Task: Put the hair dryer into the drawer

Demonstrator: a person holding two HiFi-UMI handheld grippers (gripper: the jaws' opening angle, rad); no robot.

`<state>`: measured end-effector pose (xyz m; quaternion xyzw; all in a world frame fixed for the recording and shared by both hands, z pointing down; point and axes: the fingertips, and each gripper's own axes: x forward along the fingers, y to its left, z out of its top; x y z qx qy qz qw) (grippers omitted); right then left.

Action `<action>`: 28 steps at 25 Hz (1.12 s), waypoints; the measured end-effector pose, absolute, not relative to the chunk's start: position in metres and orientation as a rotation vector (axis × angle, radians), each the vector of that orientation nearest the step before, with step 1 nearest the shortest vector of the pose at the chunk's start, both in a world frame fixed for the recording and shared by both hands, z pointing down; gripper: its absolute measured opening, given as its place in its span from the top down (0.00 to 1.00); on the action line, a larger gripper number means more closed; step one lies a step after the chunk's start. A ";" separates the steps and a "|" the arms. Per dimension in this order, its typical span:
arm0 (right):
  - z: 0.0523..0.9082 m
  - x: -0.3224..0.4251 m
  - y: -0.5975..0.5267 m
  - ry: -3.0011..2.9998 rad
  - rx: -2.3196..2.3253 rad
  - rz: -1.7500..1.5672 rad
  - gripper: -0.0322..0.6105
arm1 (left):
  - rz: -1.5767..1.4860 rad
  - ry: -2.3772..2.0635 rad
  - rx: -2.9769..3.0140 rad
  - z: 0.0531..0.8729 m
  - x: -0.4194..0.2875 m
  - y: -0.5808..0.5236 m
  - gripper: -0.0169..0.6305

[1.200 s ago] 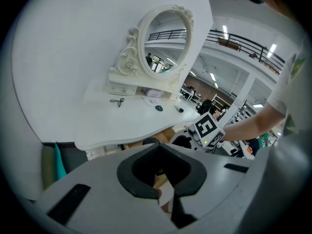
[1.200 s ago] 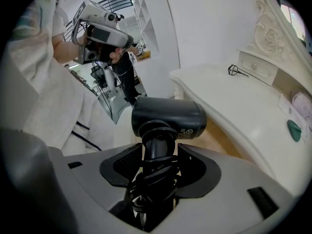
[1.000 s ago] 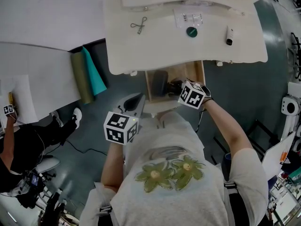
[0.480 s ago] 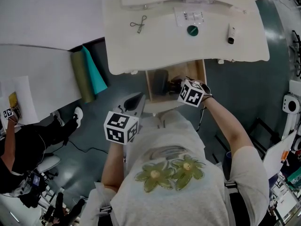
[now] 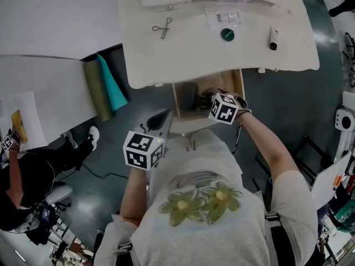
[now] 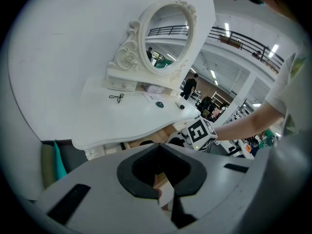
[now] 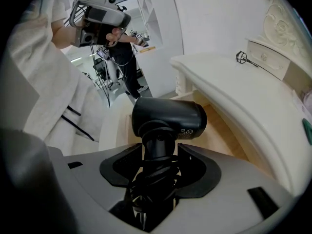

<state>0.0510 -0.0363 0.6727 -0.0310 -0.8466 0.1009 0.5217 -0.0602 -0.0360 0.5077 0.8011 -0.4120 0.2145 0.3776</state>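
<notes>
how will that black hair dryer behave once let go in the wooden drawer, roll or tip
The black hair dryer has a rounded barrel atop a narrow handle, so it probably tips onto its side in the wooden drawer. Its hard shell looks rigid and smooth, perhaps slippery. The bunched cord in the right gripper will likely flop loose.

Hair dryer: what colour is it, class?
The hair dryer is black, clearest in the right gripper view.
</notes>
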 end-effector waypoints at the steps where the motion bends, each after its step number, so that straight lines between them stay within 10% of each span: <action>1: 0.674 0.051 -0.036 -2.026 -0.080 0.230 0.59 | 0.550 -1.052 2.046 0.508 -0.060 -0.036 0.96; 28: 0.707 0.052 -0.040 -1.975 -0.122 0.117 0.59 | 0.568 -1.017 2.027 0.516 -0.054 -0.031 0.96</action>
